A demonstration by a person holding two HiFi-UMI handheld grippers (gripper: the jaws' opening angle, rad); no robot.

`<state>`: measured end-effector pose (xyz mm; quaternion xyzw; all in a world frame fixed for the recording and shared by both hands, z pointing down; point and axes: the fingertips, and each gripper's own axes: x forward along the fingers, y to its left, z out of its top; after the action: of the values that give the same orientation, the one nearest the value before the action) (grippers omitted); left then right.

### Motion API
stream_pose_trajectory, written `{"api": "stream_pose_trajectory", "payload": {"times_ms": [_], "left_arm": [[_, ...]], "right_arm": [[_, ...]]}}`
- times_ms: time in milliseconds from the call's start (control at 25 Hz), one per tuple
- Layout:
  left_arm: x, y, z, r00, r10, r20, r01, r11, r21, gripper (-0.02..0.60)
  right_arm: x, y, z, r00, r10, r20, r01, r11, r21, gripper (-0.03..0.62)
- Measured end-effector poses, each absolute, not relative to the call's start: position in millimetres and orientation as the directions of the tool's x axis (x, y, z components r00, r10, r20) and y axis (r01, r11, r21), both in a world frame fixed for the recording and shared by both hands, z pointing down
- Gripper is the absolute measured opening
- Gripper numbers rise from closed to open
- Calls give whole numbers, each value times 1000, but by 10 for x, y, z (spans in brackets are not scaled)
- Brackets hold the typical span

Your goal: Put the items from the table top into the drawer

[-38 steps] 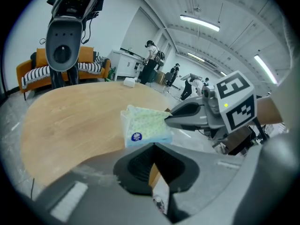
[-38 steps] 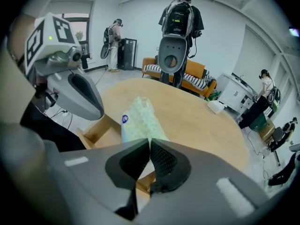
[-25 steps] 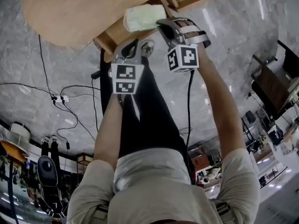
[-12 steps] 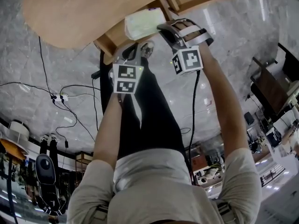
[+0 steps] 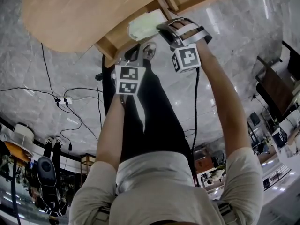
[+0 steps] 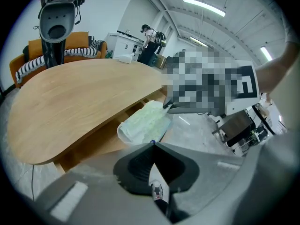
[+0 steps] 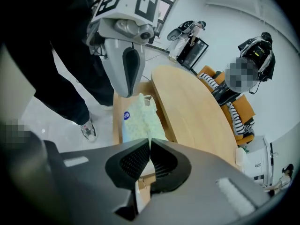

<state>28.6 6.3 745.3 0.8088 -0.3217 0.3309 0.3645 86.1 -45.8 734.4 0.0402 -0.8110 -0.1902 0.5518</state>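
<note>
A pale green tissue pack (image 5: 146,25) hangs over the open wooden drawer (image 5: 112,43) under the table top (image 5: 70,13). My right gripper (image 5: 161,26) is shut on the pack's wrapper edge. In the right gripper view the pack (image 7: 140,121) stretches away from the closed jaws of the right gripper (image 7: 150,142), above the drawer (image 7: 117,114). My left gripper (image 5: 127,54) is shut with nothing in it, close to the drawer's front corner. The left gripper view has the left gripper (image 6: 153,145) just short of the pack (image 6: 143,123).
The person's dark legs and a shoe (image 5: 149,49) stand right below the drawer. Black cables (image 5: 75,97) trail over the marble floor. An orange chair (image 6: 28,62) stands behind the table (image 6: 79,93), with people farther back.
The right gripper has rolled a little, and the pack has sunk slightly toward the drawer. The left gripper has drifted a little downward.
</note>
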Motion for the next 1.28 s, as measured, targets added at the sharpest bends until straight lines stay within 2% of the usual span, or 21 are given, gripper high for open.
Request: {"api": "stream_pose_trajectory", "payload": {"times_ms": [400, 880, 960, 1040, 1280], "left_arm": [[190, 15, 7654, 569, -279, 774, -776, -495, 392, 20], [364, 91, 7761, 588, -231, 775, -748, -521, 412, 20], [424, 117, 7694, 595, -222, 772, -734, -541, 410, 20], [486, 150, 7603, 604, -213, 768, -719, -563, 409, 19], [595, 102, 7194, 632, -222, 743, -679, -620, 393, 20]], "right_arm": [[768, -564, 7728, -395, -302, 867, 90, 927, 364, 7], [938, -656, 8057, -324, -330, 887, 105, 919, 380, 8], [977, -674, 8108, -284, -336, 898, 119, 917, 380, 27], [1059, -700, 8136, -233, -358, 904, 99, 916, 388, 84], [1149, -706, 7925, -219, -418, 882, 16, 902, 431, 91]]}}
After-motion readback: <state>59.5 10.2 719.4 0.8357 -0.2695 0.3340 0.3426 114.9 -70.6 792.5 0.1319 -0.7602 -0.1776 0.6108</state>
